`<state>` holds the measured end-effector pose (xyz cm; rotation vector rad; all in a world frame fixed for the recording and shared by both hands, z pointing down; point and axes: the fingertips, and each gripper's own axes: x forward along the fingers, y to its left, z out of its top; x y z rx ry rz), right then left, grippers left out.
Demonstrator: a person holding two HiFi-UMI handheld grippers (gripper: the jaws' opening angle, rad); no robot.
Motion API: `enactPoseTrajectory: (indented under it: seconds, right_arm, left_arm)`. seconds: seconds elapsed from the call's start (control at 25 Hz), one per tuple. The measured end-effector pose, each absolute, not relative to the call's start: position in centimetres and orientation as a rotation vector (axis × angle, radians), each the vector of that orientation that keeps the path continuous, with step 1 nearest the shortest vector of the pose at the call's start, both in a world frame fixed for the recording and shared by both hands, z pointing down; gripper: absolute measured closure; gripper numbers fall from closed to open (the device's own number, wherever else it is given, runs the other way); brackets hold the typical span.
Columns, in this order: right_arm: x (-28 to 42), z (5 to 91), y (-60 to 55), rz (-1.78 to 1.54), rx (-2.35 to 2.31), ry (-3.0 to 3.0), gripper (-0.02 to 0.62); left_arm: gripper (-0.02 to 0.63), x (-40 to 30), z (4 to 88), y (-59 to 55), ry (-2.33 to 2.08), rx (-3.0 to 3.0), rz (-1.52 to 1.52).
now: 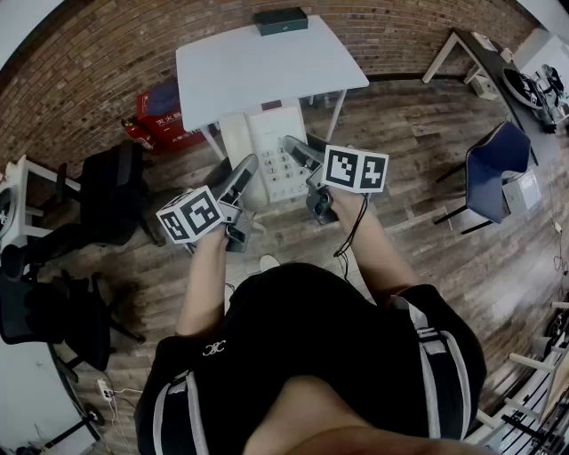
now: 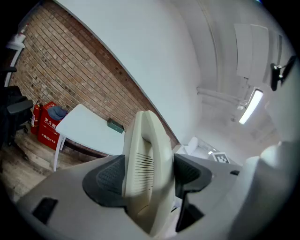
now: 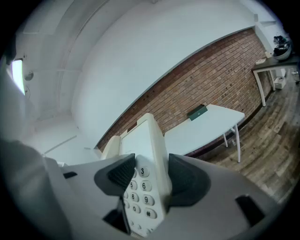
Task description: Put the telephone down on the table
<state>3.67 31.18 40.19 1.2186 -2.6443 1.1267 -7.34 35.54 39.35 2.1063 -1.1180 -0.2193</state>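
Telephone (image 1: 276,147) carried in the air by both grippers, not yet set down. The left gripper (image 2: 149,174) is clamped on the handset (image 2: 143,164) side, which stands on edge between its pads; the right gripper (image 3: 147,180) is clamped on the keypad (image 3: 138,197) side, the body rising past its jaw tips. Ahead of both pairs of jaws stands the table (image 1: 258,67), with a dark box (image 1: 281,19) at its far edge. Remaining, by judgement: carry forward over the top, lower, release. Hard to make out: whether the telephone already overhangs the near edge of the table or is short of it, its underside, and any cord; the marker cubes cover the grippers' rear parts in the head view.
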Motion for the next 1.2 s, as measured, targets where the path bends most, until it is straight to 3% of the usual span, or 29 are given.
enactPoseTrajectory:
  seconds: [0.92, 1.2]
  right_arm:
    - [3.4, 40.7, 31.3, 1.137, 1.193, -2.628, 0.391]
    - [-0.6, 41.1, 30.2, 1.119, 1.216, -2.616, 0.391]
  left_arm:
    - [0.287, -7.4, 39.7, 35.8, -1.127, 2.084, -0.199]
    - [0.288, -11.4, 40.4, 34.6, -1.095, 2.088, -0.205]
